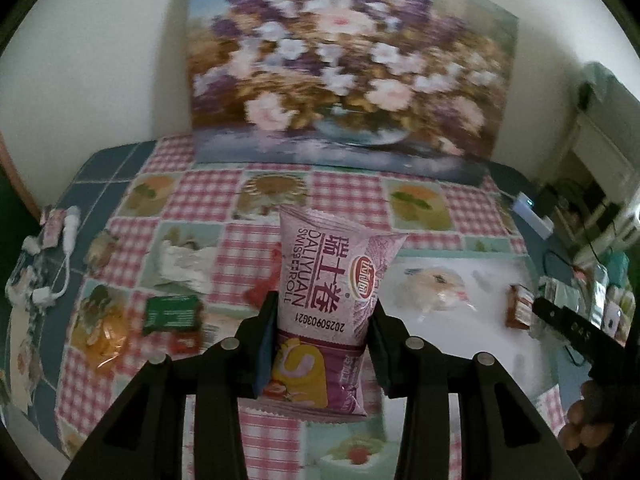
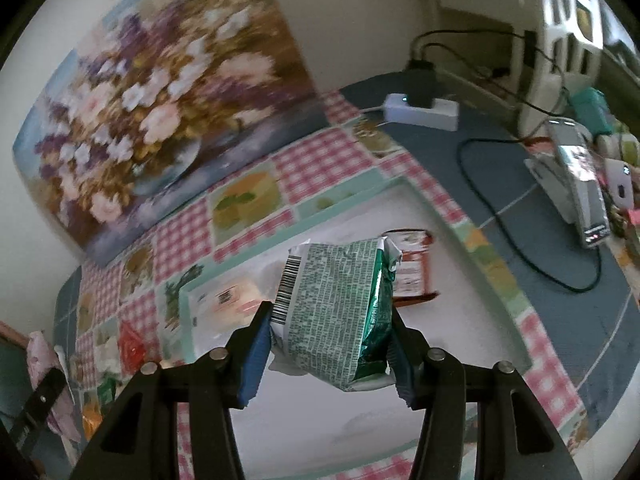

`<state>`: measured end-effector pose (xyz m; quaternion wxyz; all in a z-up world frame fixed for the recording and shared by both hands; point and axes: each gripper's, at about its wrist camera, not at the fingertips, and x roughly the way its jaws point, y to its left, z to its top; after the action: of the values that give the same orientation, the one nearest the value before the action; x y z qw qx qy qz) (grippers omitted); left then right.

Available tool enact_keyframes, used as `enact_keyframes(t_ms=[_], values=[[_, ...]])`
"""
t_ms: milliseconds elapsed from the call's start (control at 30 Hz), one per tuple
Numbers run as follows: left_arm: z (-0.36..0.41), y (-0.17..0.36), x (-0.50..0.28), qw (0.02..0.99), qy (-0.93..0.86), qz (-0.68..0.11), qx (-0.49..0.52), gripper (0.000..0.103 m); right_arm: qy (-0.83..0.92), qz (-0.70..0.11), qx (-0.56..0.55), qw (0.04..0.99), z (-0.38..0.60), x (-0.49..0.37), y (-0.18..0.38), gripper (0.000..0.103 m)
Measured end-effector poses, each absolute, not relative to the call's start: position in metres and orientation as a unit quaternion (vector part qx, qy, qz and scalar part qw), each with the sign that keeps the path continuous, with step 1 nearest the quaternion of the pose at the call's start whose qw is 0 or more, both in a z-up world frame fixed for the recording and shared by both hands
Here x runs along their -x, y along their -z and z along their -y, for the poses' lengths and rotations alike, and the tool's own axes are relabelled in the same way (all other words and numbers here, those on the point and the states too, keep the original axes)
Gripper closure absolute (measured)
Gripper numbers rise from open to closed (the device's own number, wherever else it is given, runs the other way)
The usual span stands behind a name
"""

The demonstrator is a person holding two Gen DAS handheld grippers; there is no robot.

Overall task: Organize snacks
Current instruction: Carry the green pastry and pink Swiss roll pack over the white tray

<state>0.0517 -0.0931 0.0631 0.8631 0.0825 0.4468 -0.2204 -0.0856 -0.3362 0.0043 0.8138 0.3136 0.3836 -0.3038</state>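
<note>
Left wrist view: one pink Swiss roll packet [image 1: 324, 300] pinched in the left gripper [image 1: 322, 344] jaws; right gripper [image 2: 330, 348] jaws clamp one green snack packet [image 2: 340, 312] above the checkered surface [image 2: 180, 232]; flower painting [image 1: 352, 64] behind.

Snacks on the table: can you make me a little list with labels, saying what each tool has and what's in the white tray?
left tool: shut on a pink-purple plastic Swiss roll packet
right tool: shut on a green and white printed snack packet
white rectangular tray: holds a brown snack packet and a clear-wrapped pale pastry
outside the tray: a dark green packet and a red wrapper on the pink checked tablecloth
behind: a flower painting against the wall
</note>
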Motion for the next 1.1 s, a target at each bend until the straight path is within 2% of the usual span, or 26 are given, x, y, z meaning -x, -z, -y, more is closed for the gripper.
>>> enact_keyframes(t_ms=[500, 833, 1100], values=[[0.182, -0.042, 0.009, 0.829, 0.287, -0.441, -0.19, 0.061, 0.333, -0.376, -0.329, 0.8, 0.364, 0.119, -0.001, 0.047], [0.212, 0.006, 0.01, 0.779, 0.298, -0.499, -0.235, 0.061, 0.318, -0.445, -0.347, 0.762, 0.372, 0.111, 0.044, 0.047], [0.215, 0.038, 0.004, 0.75, 0.295, -0.547, -0.226, 0.06, 0.314, -0.474, -0.349, 0.745, 0.372, 0.108, 0.066, 0.047]])
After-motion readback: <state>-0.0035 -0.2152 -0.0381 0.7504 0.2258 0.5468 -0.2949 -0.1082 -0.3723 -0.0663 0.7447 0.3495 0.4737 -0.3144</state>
